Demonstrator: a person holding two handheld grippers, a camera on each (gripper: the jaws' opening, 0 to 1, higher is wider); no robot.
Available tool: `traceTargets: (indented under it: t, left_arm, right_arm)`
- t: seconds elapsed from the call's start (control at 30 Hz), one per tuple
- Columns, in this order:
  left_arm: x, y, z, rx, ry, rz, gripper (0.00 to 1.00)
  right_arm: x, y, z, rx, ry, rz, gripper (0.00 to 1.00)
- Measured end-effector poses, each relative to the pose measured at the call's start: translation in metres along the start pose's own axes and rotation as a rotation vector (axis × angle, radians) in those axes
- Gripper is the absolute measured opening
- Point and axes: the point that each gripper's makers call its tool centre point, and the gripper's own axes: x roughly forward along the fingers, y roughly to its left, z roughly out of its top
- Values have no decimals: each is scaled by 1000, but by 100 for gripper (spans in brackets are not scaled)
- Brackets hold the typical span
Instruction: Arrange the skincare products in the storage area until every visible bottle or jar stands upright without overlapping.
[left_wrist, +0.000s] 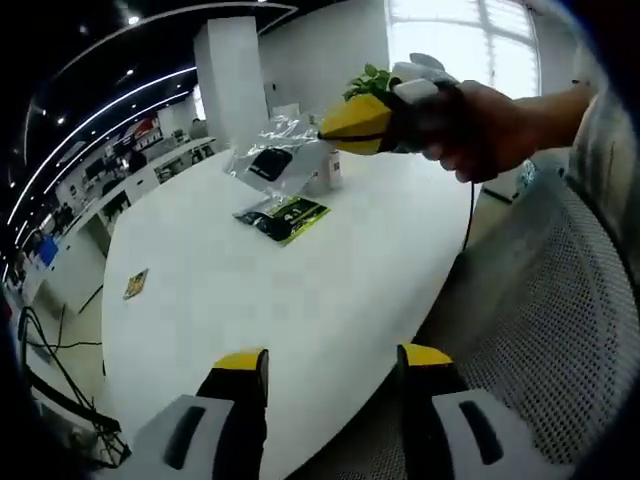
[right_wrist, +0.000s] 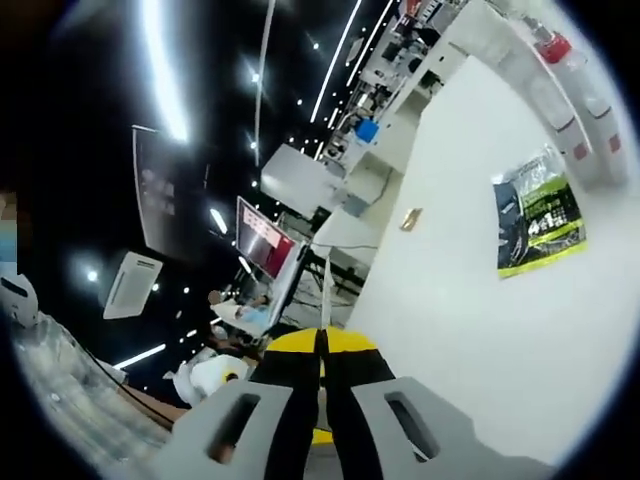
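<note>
Jaws apart left (left_wrist: 332, 372), together right (right_wrist: 322, 352).

Table (left_wrist: 300, 300): white, rounded edge.
Green-black packet (left_wrist: 284, 216): flat on the table.
Small card (left_wrist: 136, 284): lies apart, near the table's edge.
Plant (left_wrist: 368, 82): green leaves, far end.
Mesh chair (left_wrist: 560, 330): beside the table.

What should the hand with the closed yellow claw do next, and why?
Probably release the clear plastic bag onto the white table. The right gripper is shut and seems to pinch the bag's edge, lifting it beside the flat green-and-black packet. The left gripper hangs open, holding nothing.
</note>
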Motion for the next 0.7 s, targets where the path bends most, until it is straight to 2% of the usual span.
traceTargets:
  t: [0.1,0.3,0.43,0.53,0.7]
  left_arm:
    - [1,1,-3,-31,9,-7,51]
    - [1,0,-8,-15,33,-4,49]
    - [1,2,-9,-24,23,4,49]
    - [2,4,-12,-35,41,8,49]
    - [0,6,-13,-33,39,17,44]
  right_arm:
    - [4,-7,6,11,-6,-26,0]
    - [17,-20,15,29,-2,-70,0]
    - [27,-28,22,29,0,-101,0]
    - [36,-33,28,29,2,-121,0]
    - [51,-42,38,28,1,-151,0]
